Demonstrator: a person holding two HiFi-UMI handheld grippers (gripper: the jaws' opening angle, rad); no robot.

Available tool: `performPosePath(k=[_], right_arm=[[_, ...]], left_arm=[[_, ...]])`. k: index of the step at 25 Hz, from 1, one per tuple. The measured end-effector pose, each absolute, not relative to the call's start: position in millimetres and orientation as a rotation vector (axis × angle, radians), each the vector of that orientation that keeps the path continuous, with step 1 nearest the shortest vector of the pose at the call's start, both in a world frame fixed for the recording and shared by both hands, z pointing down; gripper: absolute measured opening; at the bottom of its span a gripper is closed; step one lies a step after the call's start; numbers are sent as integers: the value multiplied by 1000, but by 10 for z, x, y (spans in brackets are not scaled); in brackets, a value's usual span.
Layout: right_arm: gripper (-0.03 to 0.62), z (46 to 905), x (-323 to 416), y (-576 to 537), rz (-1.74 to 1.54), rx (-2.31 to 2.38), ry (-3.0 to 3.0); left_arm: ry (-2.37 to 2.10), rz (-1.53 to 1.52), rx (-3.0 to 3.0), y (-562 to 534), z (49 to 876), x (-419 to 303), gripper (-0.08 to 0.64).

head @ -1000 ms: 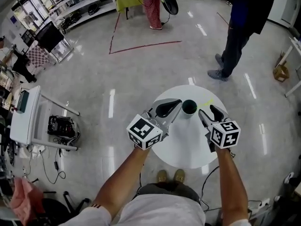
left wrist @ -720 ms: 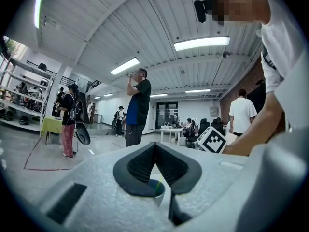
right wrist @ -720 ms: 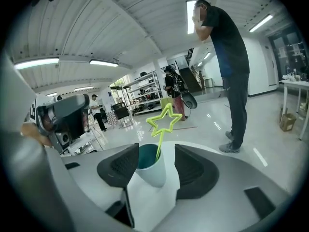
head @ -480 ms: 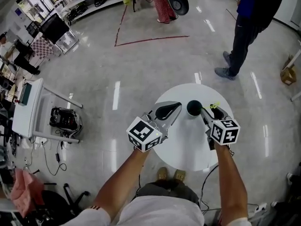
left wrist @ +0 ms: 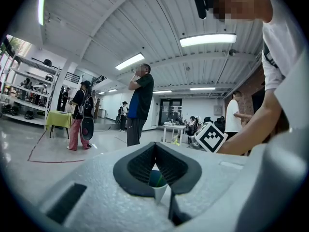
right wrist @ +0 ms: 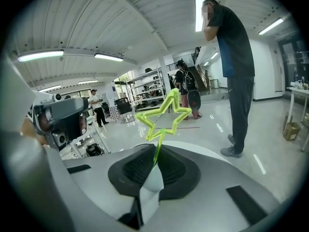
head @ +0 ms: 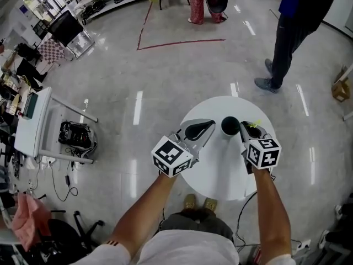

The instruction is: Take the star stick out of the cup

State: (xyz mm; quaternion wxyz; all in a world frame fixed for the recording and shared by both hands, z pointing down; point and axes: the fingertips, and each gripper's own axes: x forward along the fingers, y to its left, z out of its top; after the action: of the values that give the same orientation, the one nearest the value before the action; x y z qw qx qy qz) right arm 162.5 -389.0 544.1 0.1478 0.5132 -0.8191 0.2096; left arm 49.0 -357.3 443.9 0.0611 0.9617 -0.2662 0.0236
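Star stick [right wrist: 160, 141] leans out of the cup [head: 230, 126] toward the right. Its thin green stem is caught between the pads of the right gripper [head: 244, 130], whose jaws have just been closing and now pinch the stem below the star. The lower end looks to be inside the cup, though no view shows it plainly. The cup stands on the far half of the small round bench [head: 220, 173]. The left gripper [left wrist: 155, 146] is closed on nothing, with its tips just beside the cup's left side. I cannot tell whether they touch it.

Slipping is the first risk. The stem is narrow and smooth-looking, and the star makes it top-heavy, so it could swivel or slide between the pads once it is lifted.

Tipping is the second. The stick lies at a slant, so a pull along the wrong line would drag the stem against the rim. The cup looks light, and nothing clasps it. It could tilt, skid across the bench or ride up with the stick.

The bench is small, so a knocked cup could roll off onto the floor. A nudge from the left gripper could do the same.
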Motion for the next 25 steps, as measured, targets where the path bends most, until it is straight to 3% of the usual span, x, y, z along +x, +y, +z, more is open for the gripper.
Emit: performPosePath(k=[25], right_arm=[[21, 4254, 1441, -3403, 332, 1405, -2520]], left_arm=[[-764, -40, 2999, -3280, 3937, 455, 15]])
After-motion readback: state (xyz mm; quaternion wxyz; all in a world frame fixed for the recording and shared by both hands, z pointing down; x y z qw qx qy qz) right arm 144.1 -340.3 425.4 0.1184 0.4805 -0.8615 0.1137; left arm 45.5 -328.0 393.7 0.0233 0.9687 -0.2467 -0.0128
